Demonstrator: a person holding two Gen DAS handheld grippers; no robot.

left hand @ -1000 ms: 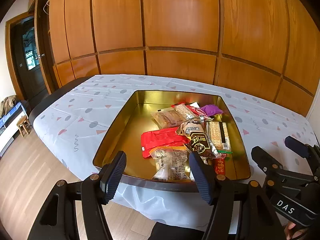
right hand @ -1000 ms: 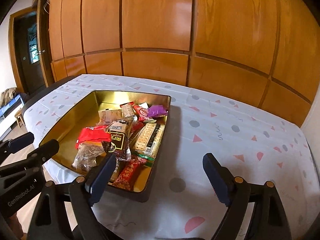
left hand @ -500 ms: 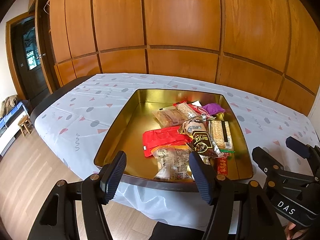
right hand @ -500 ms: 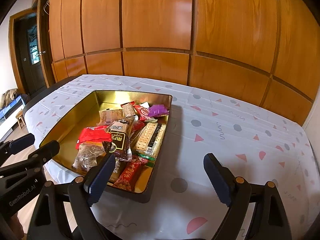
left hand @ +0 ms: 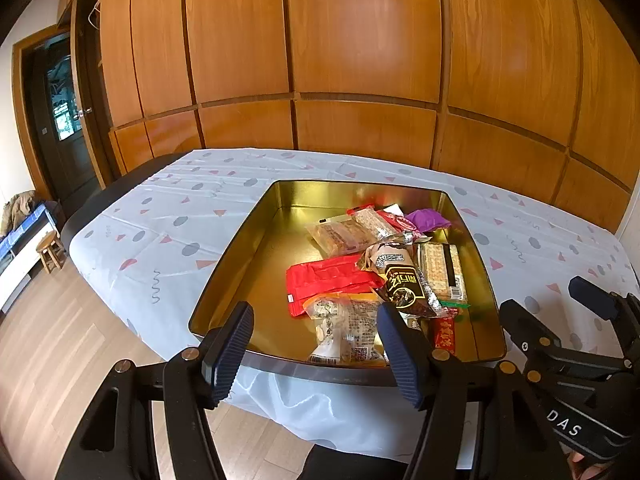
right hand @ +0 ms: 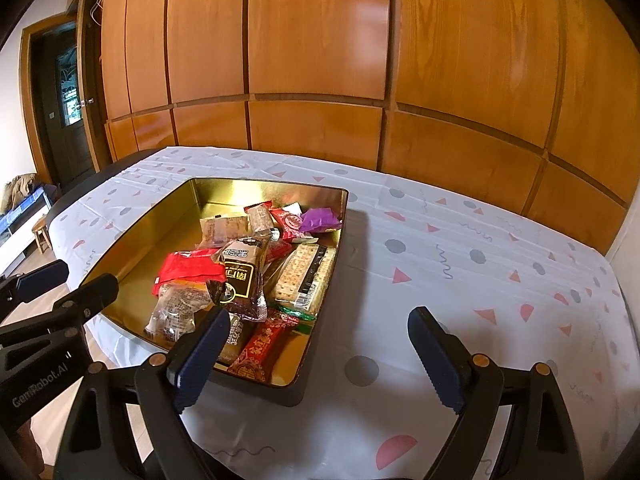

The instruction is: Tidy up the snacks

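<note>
A gold tin tray point(left hand: 248, 240) point(right hand: 132, 236) rests on the table near its front edge, holding several wrapped snacks. Among them are a red packet point(left hand: 324, 280) point(right hand: 184, 266), a dark brown packet point(left hand: 404, 286) point(right hand: 242, 278), a cracker pack point(left hand: 440, 268) point(right hand: 306, 276) and a purple packet point(left hand: 428, 218) point(right hand: 320, 218). My left gripper point(left hand: 314, 346) hovers open just short of the tray's near rim, nothing between its fingers. My right gripper point(right hand: 320, 354) is open over the tray's near right corner and the tablecloth, also holding nothing.
The table wears a white cloth point(right hand: 460, 264) with grey dots and pink triangles. Wooden wall panels point(left hand: 360, 60) stand right behind it. Wood floor point(left hand: 48, 340), a small stool point(left hand: 50, 250) and a dark door point(left hand: 60, 120) lie to the left.
</note>
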